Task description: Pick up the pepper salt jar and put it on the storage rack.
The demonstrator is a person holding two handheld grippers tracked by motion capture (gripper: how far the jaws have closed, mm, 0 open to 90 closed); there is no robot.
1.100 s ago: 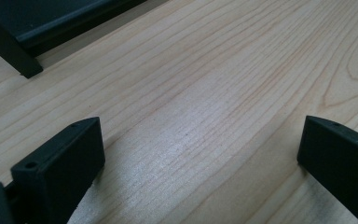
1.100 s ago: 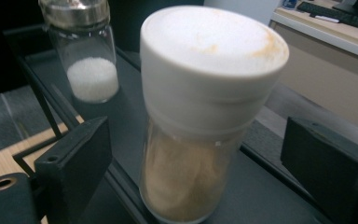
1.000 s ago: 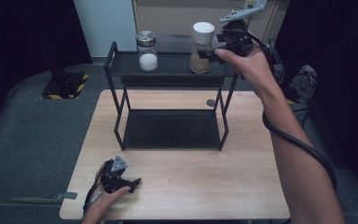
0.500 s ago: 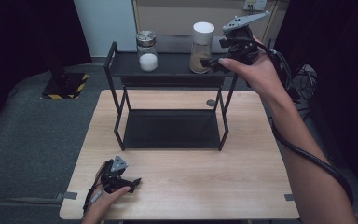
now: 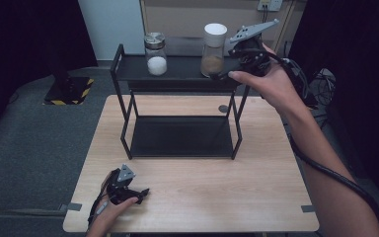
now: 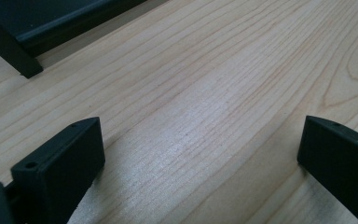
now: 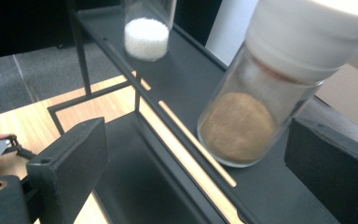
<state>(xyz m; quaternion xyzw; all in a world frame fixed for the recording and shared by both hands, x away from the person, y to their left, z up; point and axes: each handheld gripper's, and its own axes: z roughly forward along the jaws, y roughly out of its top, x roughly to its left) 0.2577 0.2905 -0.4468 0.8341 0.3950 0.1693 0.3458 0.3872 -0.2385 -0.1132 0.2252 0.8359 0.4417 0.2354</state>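
Pale wood table (image 5: 192, 197), black rack (image 5: 180, 74) at top centre. Since a second ago the right gripper (image 5: 222, 75) has slid rightward off the brown jar (image 5: 213, 49), jaws spread and empty; jar stands released on the top shelf. Left gripper (image 5: 140, 193) rests spread, lower left

The glass jar of brown powder with a white lid (image 7: 279, 88) was cut off by the right gripper view's top and right edges. The glass jar of white grains (image 7: 147, 30) lost its upper part there.
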